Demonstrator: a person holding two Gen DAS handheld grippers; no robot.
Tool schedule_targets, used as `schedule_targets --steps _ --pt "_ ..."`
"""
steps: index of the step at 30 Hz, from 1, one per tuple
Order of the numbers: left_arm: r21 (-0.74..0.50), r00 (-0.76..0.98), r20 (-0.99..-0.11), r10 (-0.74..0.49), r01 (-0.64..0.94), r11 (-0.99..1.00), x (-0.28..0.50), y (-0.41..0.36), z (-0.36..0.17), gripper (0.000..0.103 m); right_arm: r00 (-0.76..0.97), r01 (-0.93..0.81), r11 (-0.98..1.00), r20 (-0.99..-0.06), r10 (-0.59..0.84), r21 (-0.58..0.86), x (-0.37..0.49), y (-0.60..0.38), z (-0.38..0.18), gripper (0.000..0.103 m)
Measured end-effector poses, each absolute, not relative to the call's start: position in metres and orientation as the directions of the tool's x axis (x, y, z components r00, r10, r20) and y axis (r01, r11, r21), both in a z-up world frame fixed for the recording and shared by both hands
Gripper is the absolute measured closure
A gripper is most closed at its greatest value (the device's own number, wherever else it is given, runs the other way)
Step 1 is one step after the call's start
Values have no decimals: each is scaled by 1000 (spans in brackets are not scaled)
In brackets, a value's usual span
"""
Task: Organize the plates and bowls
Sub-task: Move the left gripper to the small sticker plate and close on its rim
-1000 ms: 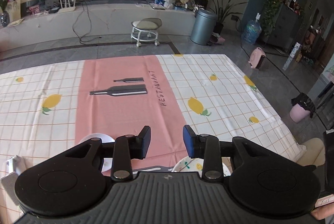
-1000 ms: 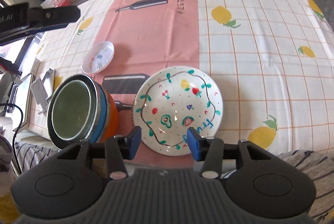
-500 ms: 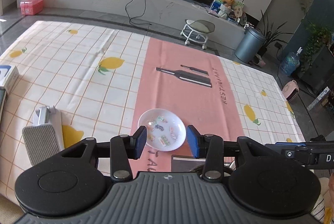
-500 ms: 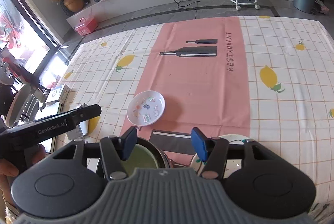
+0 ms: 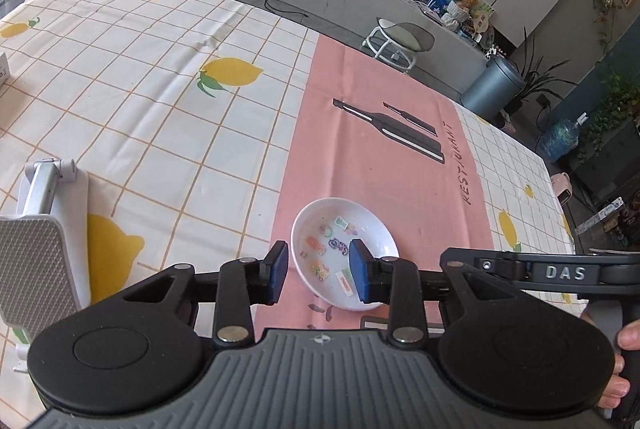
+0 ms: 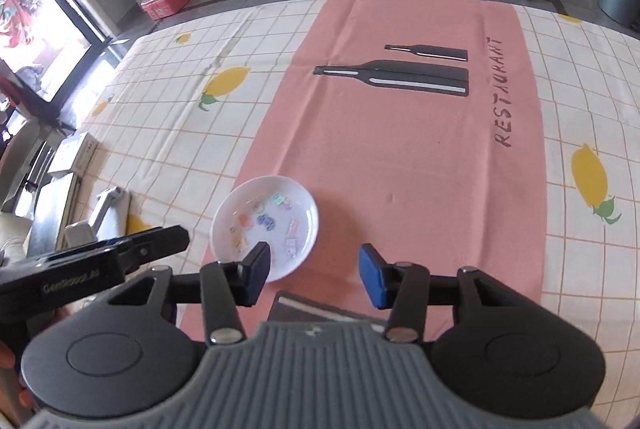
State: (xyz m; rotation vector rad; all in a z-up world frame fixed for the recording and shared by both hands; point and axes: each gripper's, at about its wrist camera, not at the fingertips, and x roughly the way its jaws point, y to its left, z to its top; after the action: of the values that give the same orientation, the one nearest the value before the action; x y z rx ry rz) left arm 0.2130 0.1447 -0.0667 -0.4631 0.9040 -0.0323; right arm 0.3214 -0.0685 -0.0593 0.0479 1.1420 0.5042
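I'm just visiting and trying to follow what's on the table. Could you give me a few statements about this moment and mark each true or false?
1. The small white dish sits on the pink strip of the tablecloth. True.
2. The dish is plain inside. False: it has small colourful pictures in it.
3. The left tool is clamped on the dish. False: its jaws are closing, but in the left wrist view the pads do not press on the dish.
4. The right tool holds nothing. True: only cloth shows between its pads.
5. The word on the pink strip reads RESTAURANT. True.
6. The cloth's yellow prints are bananas. False: they are lemons.
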Motion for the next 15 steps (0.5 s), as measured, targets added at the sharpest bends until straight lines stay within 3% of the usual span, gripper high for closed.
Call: schedule_targets --steps 10,13,15 --pt "-410 577 -783 -231 -199 890 227 142 -91 65 291 -410 884 -886 361 225 333 -42 -113 54" --pt "-433 556 -788 -264 -196 880 230 142 -97 72 283 -420 872 -877 388 251 334 -43 -115 70" --pt "-435 522 -804 -285 -189 880 234 140 -103 87 287 -419 867 -867 407 269 335 -46 -116 78"
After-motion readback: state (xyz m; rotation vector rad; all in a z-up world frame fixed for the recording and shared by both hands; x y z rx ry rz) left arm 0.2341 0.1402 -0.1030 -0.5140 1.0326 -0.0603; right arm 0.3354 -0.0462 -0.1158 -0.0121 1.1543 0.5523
